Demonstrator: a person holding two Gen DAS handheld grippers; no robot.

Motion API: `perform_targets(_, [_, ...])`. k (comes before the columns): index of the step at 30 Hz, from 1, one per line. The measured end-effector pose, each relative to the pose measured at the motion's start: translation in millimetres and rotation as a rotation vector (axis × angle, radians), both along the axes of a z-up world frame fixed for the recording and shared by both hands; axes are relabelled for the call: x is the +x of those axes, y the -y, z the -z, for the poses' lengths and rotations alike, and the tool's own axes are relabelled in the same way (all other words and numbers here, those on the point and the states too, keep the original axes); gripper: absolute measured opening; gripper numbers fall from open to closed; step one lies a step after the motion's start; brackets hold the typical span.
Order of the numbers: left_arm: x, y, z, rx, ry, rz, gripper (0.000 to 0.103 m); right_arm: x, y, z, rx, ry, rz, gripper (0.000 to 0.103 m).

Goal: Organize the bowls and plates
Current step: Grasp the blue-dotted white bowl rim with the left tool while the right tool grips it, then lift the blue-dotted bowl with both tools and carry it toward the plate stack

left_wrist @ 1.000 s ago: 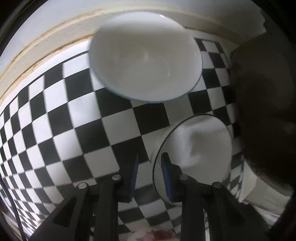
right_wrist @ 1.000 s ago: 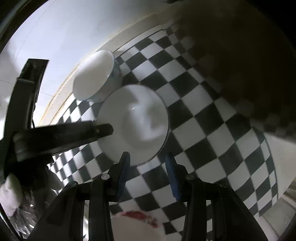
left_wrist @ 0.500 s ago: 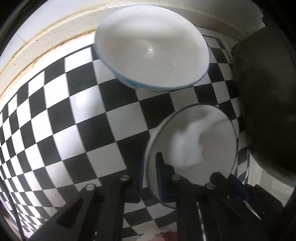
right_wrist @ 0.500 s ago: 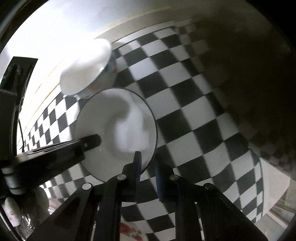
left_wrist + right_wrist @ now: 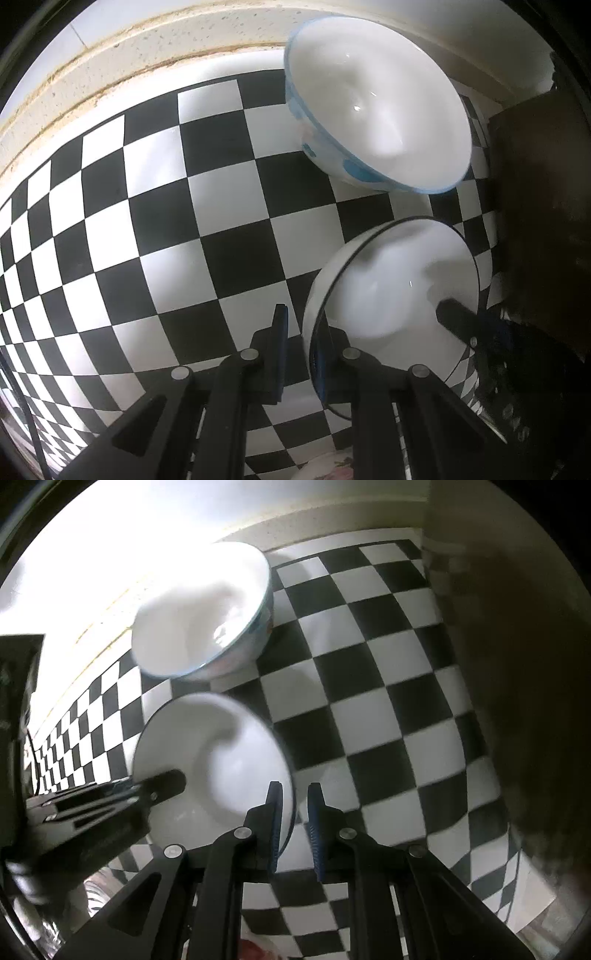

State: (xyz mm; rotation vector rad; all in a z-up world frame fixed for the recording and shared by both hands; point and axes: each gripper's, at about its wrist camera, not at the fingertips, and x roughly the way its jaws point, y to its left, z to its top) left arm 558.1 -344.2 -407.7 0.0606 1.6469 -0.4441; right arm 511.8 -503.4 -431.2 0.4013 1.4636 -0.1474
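Both the left claw [image 5: 300,350] and right claw [image 5: 295,829] pinch opposite rims of the dark-rimmed white bowl [image 5: 391,291] over the checkered tabletop [image 5: 184,229].

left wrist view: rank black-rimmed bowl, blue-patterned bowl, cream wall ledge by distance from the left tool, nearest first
1. black-rimmed bowl: its rim sits between the fingers of the left tool, lower right.
2. blue-patterned bowl: beyond it on the checkered cloth, upper right.
3. cream wall ledge: farthest, along the top behind the cloth.
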Motion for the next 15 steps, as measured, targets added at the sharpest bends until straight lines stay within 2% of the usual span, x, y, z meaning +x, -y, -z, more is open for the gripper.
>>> perform_targets(3, [0.5, -5.8, 2.3, -0.016, -0.011, -0.005, 0.01, 9.5, 6.5, 8.8, 0.03, -0.024, -0.003, 0.014])
perform_targets(4, [-0.4, -7.3, 3.0, -0.026, -0.017, -0.005, 0.01, 11.6, 6.5, 10.4, 0.043, -0.025, -0.011, 0.007])
perform_targets(10, [4.3, -27.1, -2.0, -0.032, -0.008, -0.008, 0.008, 17.5, 2.0, 10.0, 0.02, -0.03, -0.038, 0.007])
perform_targets(15, [-6.1, -7.3, -6.8, -0.023, 0.012, -0.013, 0.008, 17.8, -6.5, 10.2, 0.031, -0.032, -0.058, 0.006])
